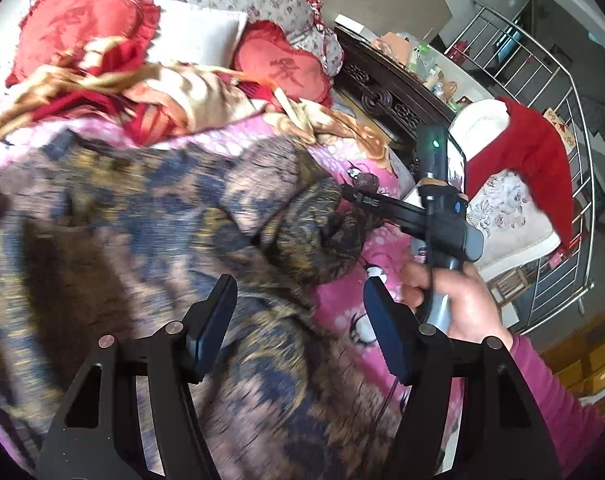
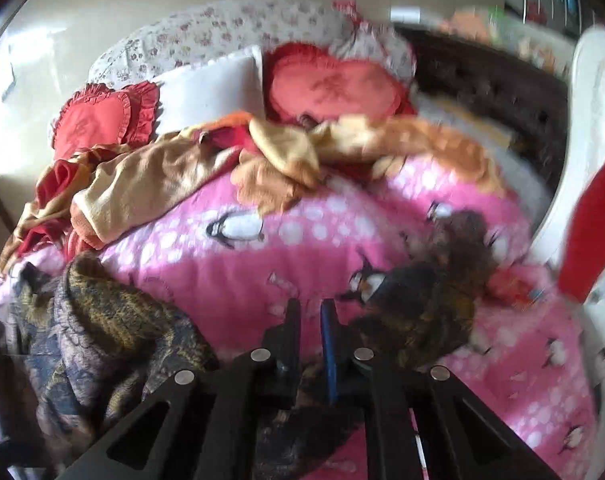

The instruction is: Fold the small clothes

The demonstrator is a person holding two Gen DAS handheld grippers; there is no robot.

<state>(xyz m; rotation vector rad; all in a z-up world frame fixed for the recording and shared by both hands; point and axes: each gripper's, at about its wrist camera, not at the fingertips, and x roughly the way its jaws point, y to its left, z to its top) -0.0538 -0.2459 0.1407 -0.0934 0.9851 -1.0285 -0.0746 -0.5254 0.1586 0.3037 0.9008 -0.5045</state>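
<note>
A brown, blue and gold patterned knit garment [image 1: 154, 216] lies spread on the pink penguin-print bedspread [image 1: 354, 316]. My left gripper [image 1: 298, 320] is open just above the garment's body, holding nothing. My right gripper [image 1: 348, 194] shows in the left wrist view, its fingers closed on the garment's sleeve end [image 1: 322, 236]. In the right wrist view the right gripper [image 2: 310, 312] is nearly shut with the dark knit sleeve [image 2: 422, 312] pinched between its fingers. The rest of the garment [image 2: 82, 328] lies bunched at the lower left.
A rumpled gold and red blanket [image 2: 174, 184], red heart cushions [image 2: 334, 84], a white pillow [image 2: 210, 92] and a floral pillow lie at the bed's head. A dark carved headboard [image 1: 386, 96], a white chair with a red cloth [image 1: 530, 160] and a metal railing [image 1: 562, 92] stand to the right.
</note>
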